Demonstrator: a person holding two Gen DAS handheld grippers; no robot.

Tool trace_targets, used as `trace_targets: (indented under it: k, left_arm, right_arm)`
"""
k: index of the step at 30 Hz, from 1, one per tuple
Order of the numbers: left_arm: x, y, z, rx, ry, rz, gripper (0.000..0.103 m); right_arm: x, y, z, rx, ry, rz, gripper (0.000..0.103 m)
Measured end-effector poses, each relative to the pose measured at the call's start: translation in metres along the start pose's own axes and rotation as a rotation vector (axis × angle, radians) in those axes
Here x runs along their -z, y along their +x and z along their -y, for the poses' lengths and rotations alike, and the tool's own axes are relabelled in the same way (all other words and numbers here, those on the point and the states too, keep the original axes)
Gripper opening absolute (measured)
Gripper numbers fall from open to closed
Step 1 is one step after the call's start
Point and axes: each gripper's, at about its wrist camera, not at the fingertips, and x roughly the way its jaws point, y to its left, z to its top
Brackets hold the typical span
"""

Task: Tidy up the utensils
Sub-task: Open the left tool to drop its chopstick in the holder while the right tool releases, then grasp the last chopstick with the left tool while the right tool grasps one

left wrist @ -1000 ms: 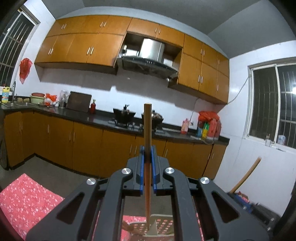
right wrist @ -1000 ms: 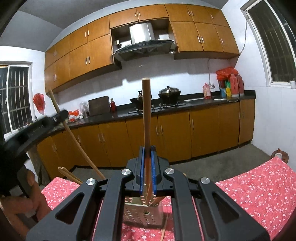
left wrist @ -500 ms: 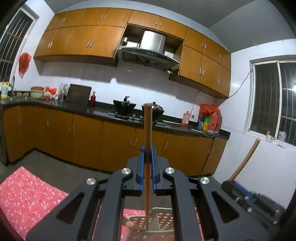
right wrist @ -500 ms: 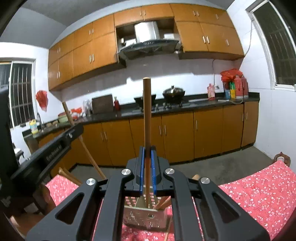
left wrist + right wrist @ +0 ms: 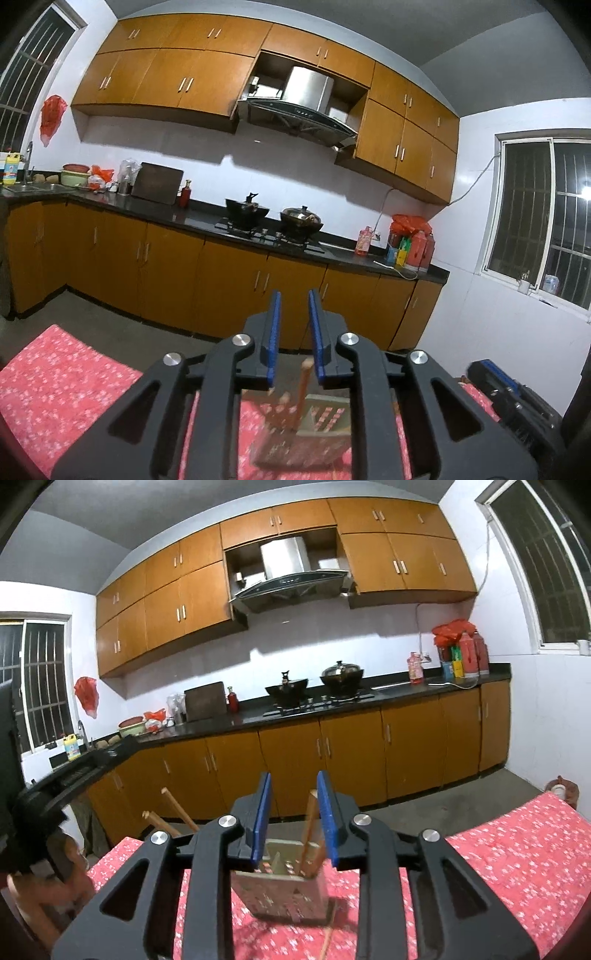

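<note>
A perforated cream utensil holder [image 5: 284,886] stands on the red flowered tablecloth [image 5: 517,856]; it also shows in the left wrist view [image 5: 317,421]. Wooden chopsticks [image 5: 309,830] stand inside it, one [image 5: 301,391] right below my left gripper. My left gripper [image 5: 294,317] is open and empty above the holder. My right gripper [image 5: 293,805] is open and empty above the holder, a chopstick leaning between its blue pads. More chopsticks [image 5: 177,812] stick out to the left of the holder.
The left gripper's body [image 5: 55,786] shows at the left of the right wrist view, the right gripper's body [image 5: 517,398] at the right of the left wrist view. One chopstick [image 5: 327,938] lies on the cloth by the holder. Kitchen cabinets [image 5: 332,753] lie beyond.
Both grippers have opened and let go of their chopsticks. The chopsticks have dropped into the holder.
</note>
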Motion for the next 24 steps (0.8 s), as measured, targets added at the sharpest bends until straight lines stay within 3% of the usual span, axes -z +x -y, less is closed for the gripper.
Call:
trace_targets:
  k: [6, 11, 15, 19, 24]
  left_arm:
    - [0.039, -0.031, -0.034, -0.080, 0.015, -0.112, 0.024]
    - [0.106, -0.029, -0.065, -0.146, 0.019, -0.341, 0.024]
    - [0.151, -0.024, -0.077, -0.160, 0.012, -0.495, 0.024]
    - [0.182, -0.030, -0.079, -0.139, 0.001, -0.567, 0.024]
    - [0.198, -0.033, -0.073, -0.104, 0.011, -0.601, 0.027]
  right_arm:
    - [0.061, 0.002, 0.029, 0.082, 0.021, -0.203, 0.030]
    - [0.136, 0.021, 0.033, 0.091, 0.056, -0.448, 0.030]
    - [0.180, 0.029, 0.015, 0.056, 0.037, -0.574, 0.030]
    - [0.196, 0.035, 0.004, 0.044, 0.025, -0.630, 0.030]
    - [0.208, 0.044, -0.003, 0.074, -0.011, -0.672, 0.030]
